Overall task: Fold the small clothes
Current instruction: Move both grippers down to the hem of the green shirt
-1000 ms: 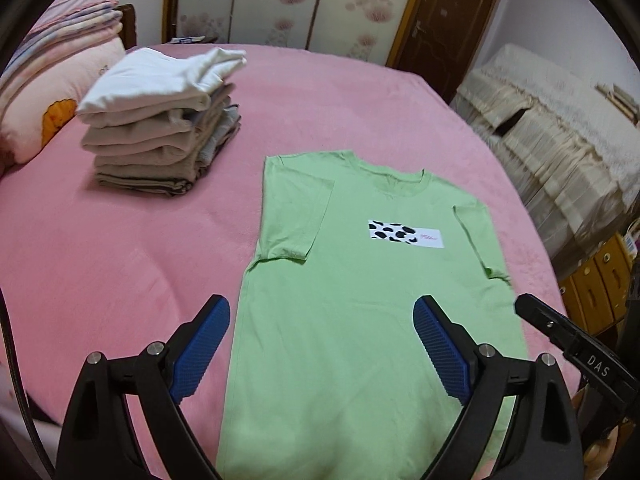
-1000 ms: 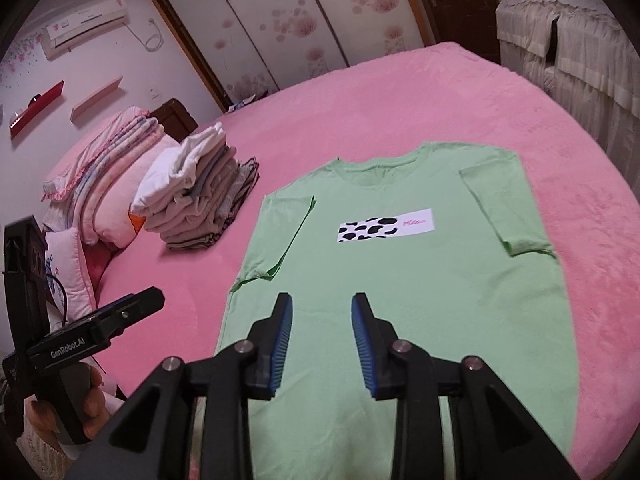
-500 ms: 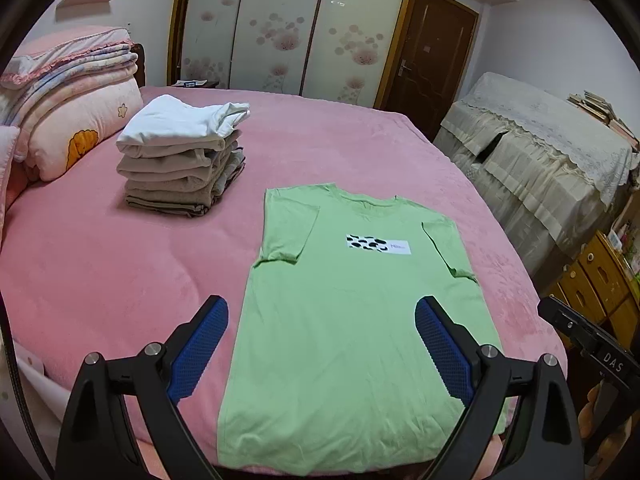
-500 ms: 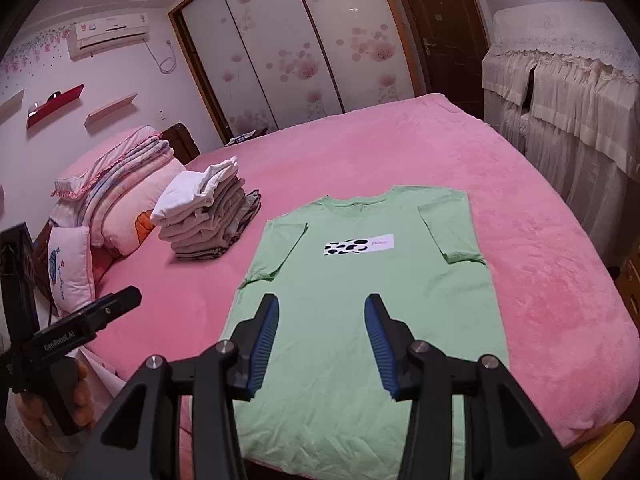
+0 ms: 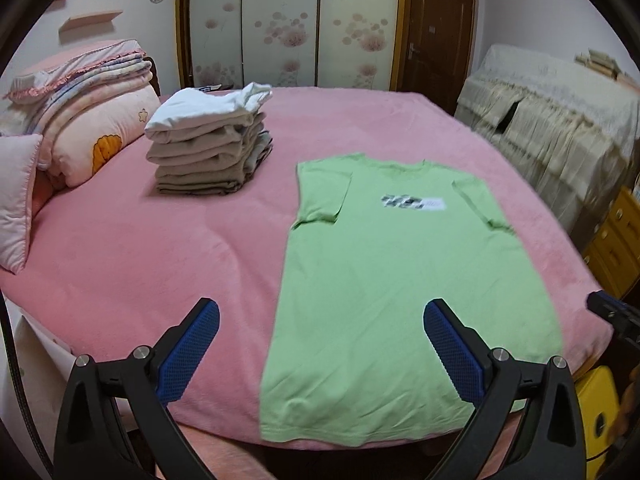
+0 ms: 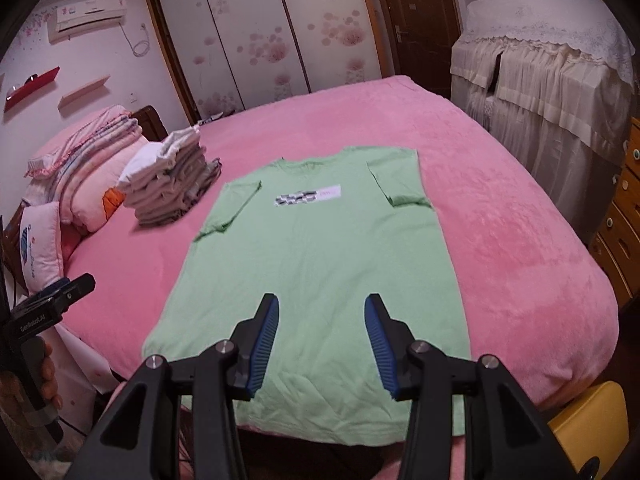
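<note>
A light green T-shirt [image 5: 384, 272] with a black-and-white chest patch lies flat, face up, on the pink bed [image 5: 140, 264]; it also shows in the right wrist view [image 6: 316, 264]. My left gripper [image 5: 320, 344] is wide open and empty, held above and short of the shirt's hem. My right gripper [image 6: 320, 340] is open and empty, also back from the hem. A stack of folded beige and white clothes [image 5: 208, 148] sits at the far left of the shirt, and shows in the right wrist view [image 6: 168, 184].
Pillows and folded quilts [image 5: 80, 120] lie at the bed's left end. A cloth-covered cabinet [image 6: 552, 80] and a wooden drawer unit [image 6: 620, 224] stand to the right. A yellow box [image 6: 588, 424] sits by the bed's near corner. Wardrobe doors and a brown door stand behind.
Both grippers have pulled back and up from the shirt, so the whole shirt and bed edge show. The right gripper's jaws have opened wider. The shirt has not moved.
</note>
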Demonstrator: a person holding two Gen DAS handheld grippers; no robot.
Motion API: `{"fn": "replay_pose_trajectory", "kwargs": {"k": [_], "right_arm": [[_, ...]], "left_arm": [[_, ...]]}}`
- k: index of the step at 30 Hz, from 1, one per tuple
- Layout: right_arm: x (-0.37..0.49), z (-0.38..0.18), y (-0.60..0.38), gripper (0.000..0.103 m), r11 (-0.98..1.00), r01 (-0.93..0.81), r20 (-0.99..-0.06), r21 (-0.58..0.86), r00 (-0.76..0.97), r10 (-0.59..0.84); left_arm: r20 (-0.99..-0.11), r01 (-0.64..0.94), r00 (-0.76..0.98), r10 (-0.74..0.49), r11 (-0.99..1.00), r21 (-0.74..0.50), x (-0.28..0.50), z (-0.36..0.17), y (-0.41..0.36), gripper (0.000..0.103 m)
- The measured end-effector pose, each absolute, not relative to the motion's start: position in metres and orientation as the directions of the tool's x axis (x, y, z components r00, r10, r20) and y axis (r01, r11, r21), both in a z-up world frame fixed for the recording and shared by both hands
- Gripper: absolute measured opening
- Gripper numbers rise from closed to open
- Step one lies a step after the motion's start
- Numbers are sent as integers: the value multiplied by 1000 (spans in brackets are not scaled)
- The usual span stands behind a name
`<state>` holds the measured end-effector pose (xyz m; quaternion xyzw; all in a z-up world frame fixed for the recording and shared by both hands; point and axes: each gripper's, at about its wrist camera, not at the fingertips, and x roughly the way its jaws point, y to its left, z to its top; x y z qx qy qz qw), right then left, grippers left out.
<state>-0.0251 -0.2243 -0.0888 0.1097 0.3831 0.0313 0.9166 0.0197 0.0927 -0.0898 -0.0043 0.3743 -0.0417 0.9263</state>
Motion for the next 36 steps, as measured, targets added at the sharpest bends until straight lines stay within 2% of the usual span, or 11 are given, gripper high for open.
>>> {"fn": "replay_pose_trajectory", "kwargs": {"k": [5,12,19,26,36], "right_arm": [[-36,-118,-236,45,977,66,-743,202,660,109],[-42,-153,-249,45,986,39,-778,162,620,103],[-48,-186,-275,45,985,57,-820,162,563,103],[-61,-204,-306,45,984,108,-840,144,539,64],[-55,-240,-335,45,968,128,-870,214,477,129]], "left_arm": [[-750,61,660,-45,998,-6,29,-130,103,102],[-816,8,577,-30,999,-32,33,-188,141,102],[-846,-24,515,-142,983,-180,34,-228,173,101],[-865,19,451,-220,971,-237,36,-254,175,91],[-868,31,411,-280,955,-293,40,-270,176,90]]}}
